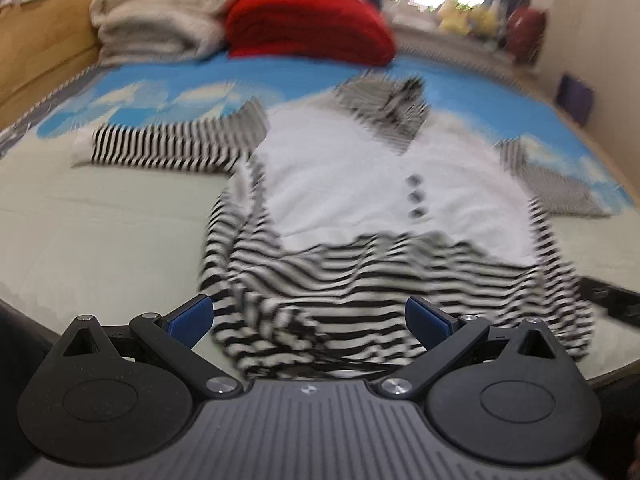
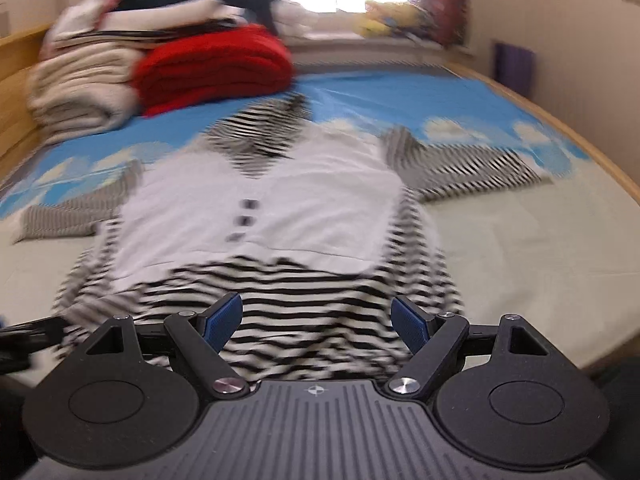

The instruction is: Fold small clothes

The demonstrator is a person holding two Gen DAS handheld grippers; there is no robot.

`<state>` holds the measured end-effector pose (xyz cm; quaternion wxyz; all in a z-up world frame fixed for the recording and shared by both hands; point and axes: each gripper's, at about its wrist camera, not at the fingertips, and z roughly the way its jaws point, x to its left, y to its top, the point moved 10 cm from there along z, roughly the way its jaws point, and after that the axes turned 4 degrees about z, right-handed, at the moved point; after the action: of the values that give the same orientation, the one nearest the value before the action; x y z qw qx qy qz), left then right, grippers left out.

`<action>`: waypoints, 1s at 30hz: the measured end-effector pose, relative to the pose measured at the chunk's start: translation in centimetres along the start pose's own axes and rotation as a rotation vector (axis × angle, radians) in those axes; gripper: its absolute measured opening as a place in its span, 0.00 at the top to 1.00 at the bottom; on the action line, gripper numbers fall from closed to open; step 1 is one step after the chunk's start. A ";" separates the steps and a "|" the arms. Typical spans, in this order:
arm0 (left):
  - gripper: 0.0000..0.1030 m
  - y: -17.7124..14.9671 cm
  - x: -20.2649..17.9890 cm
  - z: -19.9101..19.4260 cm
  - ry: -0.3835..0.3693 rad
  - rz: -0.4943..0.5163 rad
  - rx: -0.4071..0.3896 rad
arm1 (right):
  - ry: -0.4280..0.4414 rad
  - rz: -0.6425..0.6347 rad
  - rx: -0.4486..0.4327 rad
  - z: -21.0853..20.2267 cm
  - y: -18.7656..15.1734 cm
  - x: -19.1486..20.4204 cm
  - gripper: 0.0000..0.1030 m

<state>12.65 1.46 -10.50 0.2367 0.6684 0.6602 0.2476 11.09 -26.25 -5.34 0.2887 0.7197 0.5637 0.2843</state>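
A small black-and-white striped garment with a white front panel and three dark buttons [image 1: 360, 184] lies flat on the bed, sleeves spread to both sides; it also shows in the right wrist view [image 2: 272, 200]. My left gripper [image 1: 308, 316] is open and empty, just above the garment's striped hem on its left side. My right gripper [image 2: 318, 318] is open and empty, above the hem toward its right side. Both views are blurred.
The bed has a pale sheet [image 1: 100, 232] and a blue cloud-print cloth [image 2: 380, 96]. A red folded blanket [image 1: 308, 28] and a stack of beige blankets [image 1: 156, 16] sit at the far end. A wooden bed frame [image 2: 592, 152] runs along the right.
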 end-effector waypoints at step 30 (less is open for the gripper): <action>0.54 -3.0 5.1 8.0 0.018 -0.067 0.266 | -0.264 0.140 0.365 9.2 -4.2 -8.9 0.55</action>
<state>15.57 6.72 -18.48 0.1484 0.6692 0.7112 0.1558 13.35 -34.96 -15.33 0.2045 0.8284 0.5118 0.1003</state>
